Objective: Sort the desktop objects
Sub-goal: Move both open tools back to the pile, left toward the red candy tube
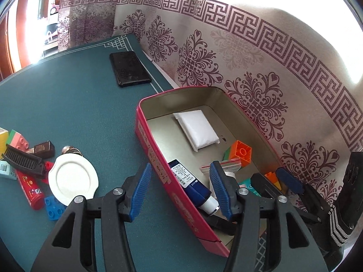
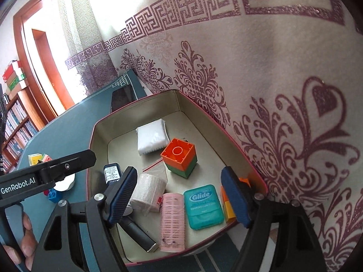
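A red tin stands on the green mat against the patterned curtain. It holds a white packet, an orange-and-green block, a bagged gauze roll, a pink roller, a teal floss box and a navy tube. My left gripper is open and straddles the tin's near wall, with the navy tube lying loose between its pads. My right gripper hangs open above the roller and floss box, touching neither.
Left of the tin lie a white dish, a red tube, a blue brick, a black comb and a brown bottle. A black phone rests near the mat's far edge. A bookshelf stands beyond.
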Demonstrator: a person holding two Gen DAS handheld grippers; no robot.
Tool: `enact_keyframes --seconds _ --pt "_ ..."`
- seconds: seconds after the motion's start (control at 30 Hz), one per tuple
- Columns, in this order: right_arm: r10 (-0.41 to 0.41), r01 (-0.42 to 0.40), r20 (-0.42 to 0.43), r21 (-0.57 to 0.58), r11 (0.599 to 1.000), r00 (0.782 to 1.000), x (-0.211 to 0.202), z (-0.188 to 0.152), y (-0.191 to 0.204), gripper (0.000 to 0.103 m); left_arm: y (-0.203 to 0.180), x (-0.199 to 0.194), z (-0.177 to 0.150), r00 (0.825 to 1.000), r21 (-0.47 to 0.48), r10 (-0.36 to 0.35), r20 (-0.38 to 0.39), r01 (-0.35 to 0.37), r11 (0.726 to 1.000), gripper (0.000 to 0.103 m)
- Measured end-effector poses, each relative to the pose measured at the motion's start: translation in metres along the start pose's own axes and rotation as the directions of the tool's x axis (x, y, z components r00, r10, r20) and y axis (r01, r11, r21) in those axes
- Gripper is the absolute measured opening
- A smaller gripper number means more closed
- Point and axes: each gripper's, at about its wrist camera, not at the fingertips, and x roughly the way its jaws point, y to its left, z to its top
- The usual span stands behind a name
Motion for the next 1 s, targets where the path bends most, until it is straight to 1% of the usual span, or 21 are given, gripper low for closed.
enact_keyframes --seconds 0.23,0.37,0.5,0.67,0.8,1.0 --pt "0.014 -0.014 0.002 -0.009 1.000 1.000 -0.003 -0.001 0.009 0.082 0.024 -0.006 -0.006 1.000 -0.046 0.027 -0.008 -0.027 0.999 0.057" --pt "0.026 -0.026 -0.002 -0.013 1.000 1.000 -0.003 -0.002 0.015 0.083 0.039 -0.011 -0.011 0.998 -0.063 0.059 -0.011 -0.060 0.996 0.057" --pt "0.039 -0.039 -0.009 -0.021 0.999 0.999 -0.002 -0.004 0.022 0.083 0.063 -0.017 -0.017 0.996 -0.102 0.090 -0.015 -0.091 0.991 0.057" --pt "0.055 -0.055 -0.016 -0.031 0.998 0.998 -0.002 -0.007 0.032 0.083 0.098 -0.027 -0.025 0.990 -0.169 0.139 -0.016 -0.140 0.976 0.057" --pt "0.069 -0.070 -0.023 -0.039 0.997 0.997 -0.001 -0.009 0.041 0.083 0.124 -0.039 -0.029 0.986 -0.225 0.169 -0.002 -0.165 0.960 0.057" --pt "0.103 -0.104 -0.021 -0.062 0.993 0.994 -0.003 -0.012 0.057 0.083 0.156 -0.049 -0.034 0.981 -0.299 0.195 0.008 -0.184 0.937 0.057"
